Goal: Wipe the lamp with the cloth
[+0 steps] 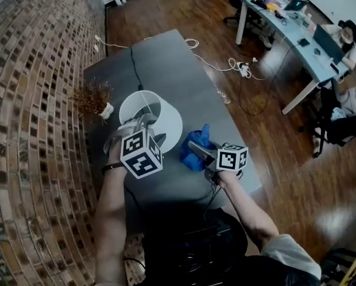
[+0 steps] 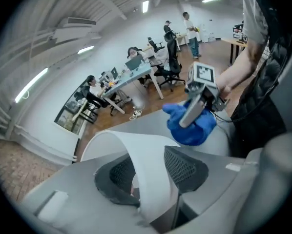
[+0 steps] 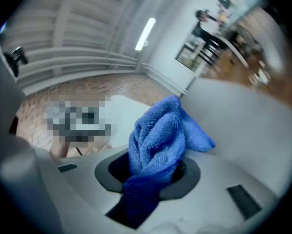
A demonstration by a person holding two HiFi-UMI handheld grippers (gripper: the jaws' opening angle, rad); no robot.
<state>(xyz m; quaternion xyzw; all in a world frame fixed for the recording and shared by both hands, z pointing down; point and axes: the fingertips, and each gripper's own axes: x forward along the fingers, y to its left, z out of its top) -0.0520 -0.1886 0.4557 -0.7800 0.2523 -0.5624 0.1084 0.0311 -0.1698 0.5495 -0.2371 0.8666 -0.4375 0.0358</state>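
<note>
Grippers: 2. L gripper (image 1: 143, 121) points steeply down, its jaws clamped on shade rim of 1 lamp (image 1: 161, 113) at its 7 o'clock. R gripper (image 1: 191, 145), approx. level, jaws tight on 1 blue cloth (image 1: 194, 158) — at lamp's 4 o'clock, over table (image 1: 166, 58).

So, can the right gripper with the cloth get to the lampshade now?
Probably yes: the right gripper, shut on the cloth, is beside the lampshade, nothing between; the left gripper holds the opposite rim.

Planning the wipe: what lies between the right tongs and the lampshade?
Only the blue cloth, clamped in the right tongs and bunched toward the lampshade; the head view shows it.
</note>
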